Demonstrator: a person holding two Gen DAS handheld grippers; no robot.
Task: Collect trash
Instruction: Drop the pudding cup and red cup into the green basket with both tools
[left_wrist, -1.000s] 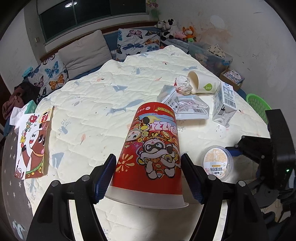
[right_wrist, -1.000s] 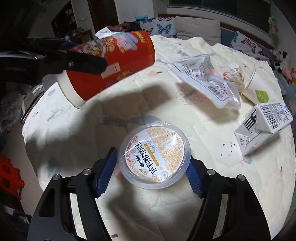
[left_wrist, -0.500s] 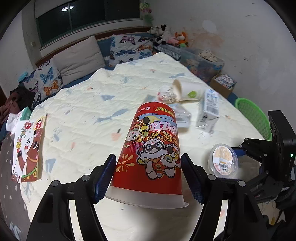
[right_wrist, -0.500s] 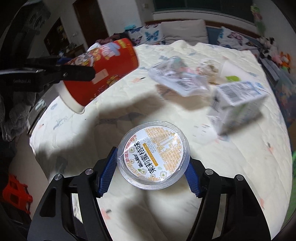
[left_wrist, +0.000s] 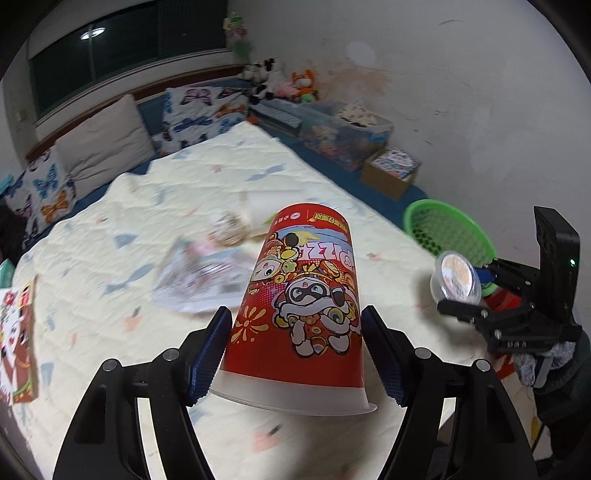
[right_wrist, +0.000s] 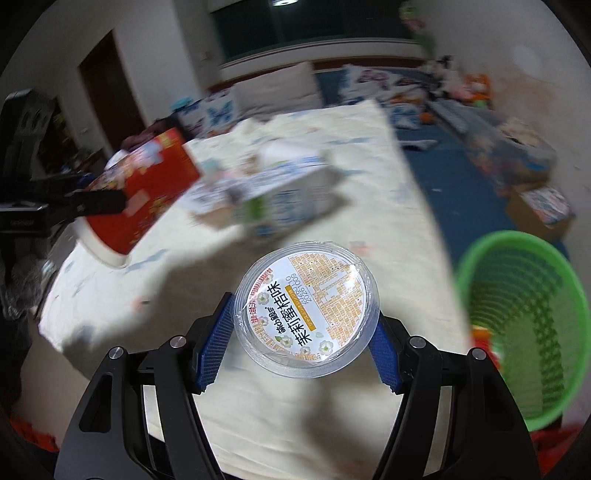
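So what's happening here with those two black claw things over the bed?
A person is clearing trash off the bed with a handheld gripper in each hand. The left gripper grips a red snack tub, held upside down. The right gripper grips a small clear plastic cup with a printed lid, close to a green basket beside the bed. A crumpled wrapper, a white paper cup and a carton remain on the quilt.

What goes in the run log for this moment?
left gripper: shut on red cup | right gripper: shut on clear tub | green basket: near right
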